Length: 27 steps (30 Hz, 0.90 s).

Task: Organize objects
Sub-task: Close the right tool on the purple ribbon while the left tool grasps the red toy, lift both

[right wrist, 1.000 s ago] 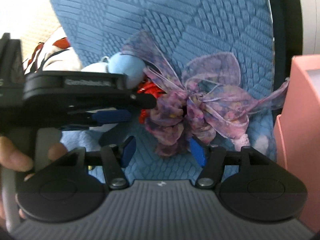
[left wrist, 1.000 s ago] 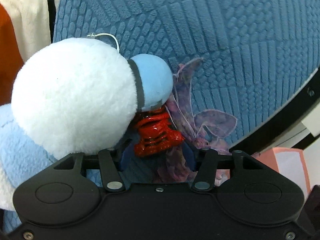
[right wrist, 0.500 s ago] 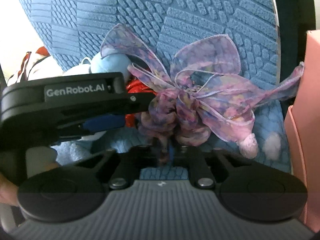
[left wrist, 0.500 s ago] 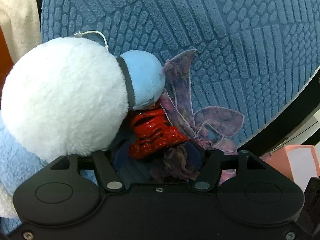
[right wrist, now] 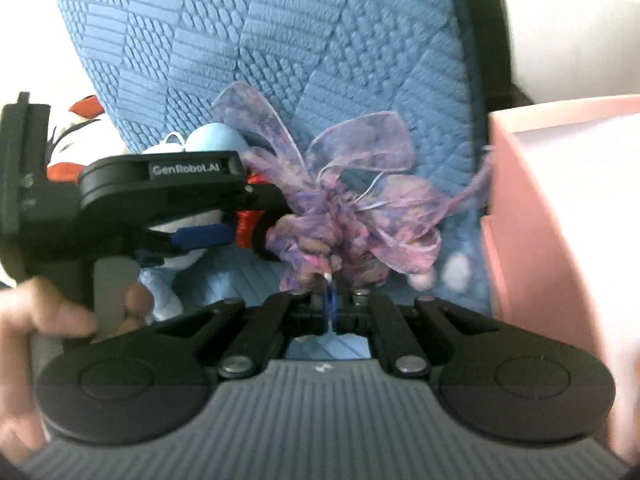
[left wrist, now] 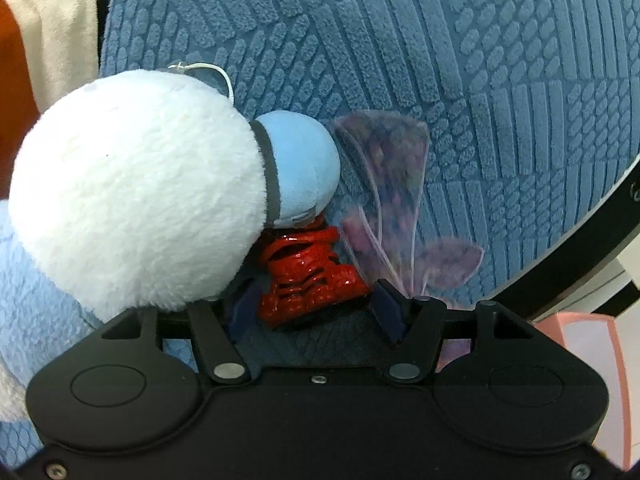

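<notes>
A red hair claw clip [left wrist: 310, 276] lies on the blue textured cushion [left wrist: 460, 60], between the blue pads of my open left gripper [left wrist: 316, 308], not clamped. A white and light blue plush toy [left wrist: 136, 192] leans against the clip on the left. My right gripper [right wrist: 330, 300] is shut on a purple ribbon bow scrunchie [right wrist: 344, 216] and holds it above the cushion [right wrist: 280, 32]. The bow's ribbon tails show in the left wrist view [left wrist: 396, 184] just right of the clip. The left gripper's body [right wrist: 160, 196] shows in the right wrist view, with the clip [right wrist: 248, 224] beside it.
A pink box [right wrist: 560, 220] stands close at the right, also seen in the left wrist view [left wrist: 580, 344]. A black rim [left wrist: 580, 248] bounds the cushion at the right. White and orange fabric [left wrist: 40, 32] lies at the far left.
My right gripper shut on the purple bow and lifted it up and to the right, nearer the pink box. The bow slid off the red clip. My left gripper stayed around the clip.
</notes>
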Tool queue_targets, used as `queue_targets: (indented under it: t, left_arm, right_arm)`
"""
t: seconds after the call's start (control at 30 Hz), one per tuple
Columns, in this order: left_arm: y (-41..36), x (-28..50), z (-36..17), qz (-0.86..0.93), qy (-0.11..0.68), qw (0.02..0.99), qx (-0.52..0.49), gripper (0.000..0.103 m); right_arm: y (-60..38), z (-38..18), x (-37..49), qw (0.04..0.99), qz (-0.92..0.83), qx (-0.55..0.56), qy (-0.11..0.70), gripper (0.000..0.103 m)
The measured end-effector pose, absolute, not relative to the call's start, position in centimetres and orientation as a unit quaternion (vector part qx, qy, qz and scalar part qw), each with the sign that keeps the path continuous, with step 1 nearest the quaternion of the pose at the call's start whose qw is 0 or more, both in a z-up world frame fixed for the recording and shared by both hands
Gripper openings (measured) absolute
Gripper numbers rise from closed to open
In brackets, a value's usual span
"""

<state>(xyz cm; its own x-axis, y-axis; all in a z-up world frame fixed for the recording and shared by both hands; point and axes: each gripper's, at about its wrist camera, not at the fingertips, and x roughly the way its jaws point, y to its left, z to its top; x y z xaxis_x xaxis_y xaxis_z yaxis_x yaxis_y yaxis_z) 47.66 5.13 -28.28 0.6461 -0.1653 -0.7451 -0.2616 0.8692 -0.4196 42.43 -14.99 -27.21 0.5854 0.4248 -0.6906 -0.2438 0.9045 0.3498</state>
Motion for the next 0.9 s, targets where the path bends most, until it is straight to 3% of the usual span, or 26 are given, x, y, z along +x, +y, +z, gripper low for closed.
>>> queue_targets:
  t: [0.5, 0.7, 0.9]
  left_arm:
    - [4.1, 48.4, -29.0, 0.052, 0.413, 0.872, -0.259, 0.057]
    - [4.2, 47.2, -28.1, 0.015, 0.411, 0.875, -0.255, 0.024]
    - [4.1, 44.7, -27.8, 0.003, 0.424, 0.87, -0.253, 0.018]
  right_arm:
    - [-12.8, -26.8, 41.7, 0.906, 0.171, 0.017, 0.388, 0.004]
    - [-12.4, -26.7, 41.0, 0.903, 0.183, 0.008, 0.387, 0.004]
    - [-13.5, -26.0, 40.3, 0.901, 0.178, 0.033, 0.393, 0.005]
